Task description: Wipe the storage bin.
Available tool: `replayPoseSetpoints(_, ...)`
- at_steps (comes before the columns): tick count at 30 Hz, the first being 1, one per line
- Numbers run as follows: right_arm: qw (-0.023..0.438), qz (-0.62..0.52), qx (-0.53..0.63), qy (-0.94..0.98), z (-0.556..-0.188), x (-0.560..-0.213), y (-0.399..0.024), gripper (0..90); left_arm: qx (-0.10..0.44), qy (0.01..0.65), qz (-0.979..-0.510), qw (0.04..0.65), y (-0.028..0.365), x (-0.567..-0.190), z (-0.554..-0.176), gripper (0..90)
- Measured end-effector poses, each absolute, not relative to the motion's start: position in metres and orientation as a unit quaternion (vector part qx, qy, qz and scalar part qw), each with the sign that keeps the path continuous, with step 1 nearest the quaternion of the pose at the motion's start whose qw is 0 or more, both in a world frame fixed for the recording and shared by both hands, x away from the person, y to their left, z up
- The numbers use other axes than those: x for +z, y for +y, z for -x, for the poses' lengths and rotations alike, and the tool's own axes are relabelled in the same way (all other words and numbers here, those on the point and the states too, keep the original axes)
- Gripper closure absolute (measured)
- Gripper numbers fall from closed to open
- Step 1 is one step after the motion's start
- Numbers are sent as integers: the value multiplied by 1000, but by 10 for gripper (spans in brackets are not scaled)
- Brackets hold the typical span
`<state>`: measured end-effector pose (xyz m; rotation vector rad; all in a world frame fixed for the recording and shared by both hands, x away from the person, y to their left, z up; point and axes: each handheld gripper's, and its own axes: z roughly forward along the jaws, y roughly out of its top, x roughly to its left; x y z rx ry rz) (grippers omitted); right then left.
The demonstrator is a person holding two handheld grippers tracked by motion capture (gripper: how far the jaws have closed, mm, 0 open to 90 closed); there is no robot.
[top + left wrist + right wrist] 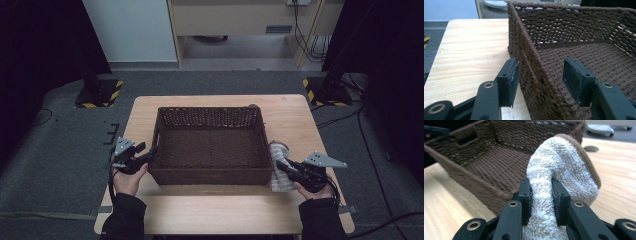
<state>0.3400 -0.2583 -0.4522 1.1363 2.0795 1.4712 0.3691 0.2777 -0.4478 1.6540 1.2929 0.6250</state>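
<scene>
Now we lift the towel beside the basket.

Our right gripper (541, 200) is clamped on a bunched fold of the towel (564, 167), which hangs just beside the basket's (210, 175) right wall, above the table (210, 210). We judge it light, soft and floppy, not fragile; a pinch through a thick fold, as here, should hold, though the loose end will droop and drag. Bunched as it is, its long axis runs roughly up and down, hem edge uppermost. Our left gripper (541, 80) stands open astride the basket's left wall, one pad outside, one inside, neither pressing.
</scene>
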Motion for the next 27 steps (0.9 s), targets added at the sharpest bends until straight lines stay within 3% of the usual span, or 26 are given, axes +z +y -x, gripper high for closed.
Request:
replayPoseSetpoints(14, 124, -427, 424, 789, -344, -491, -245, 736, 222, 522, -703, 429, 269, -459, -358, 647)
replayPoseSetpoints(23, 170, -401, 510, 742, -325, -451, -257, 736, 240, 548, -686, 414, 262, -459, -356, 732)
replayPoseSetpoints(27, 162, -398, 501, 751, -319, -456, -253, 737, 238, 545, -685, 420, 263, -460, -356, 729)
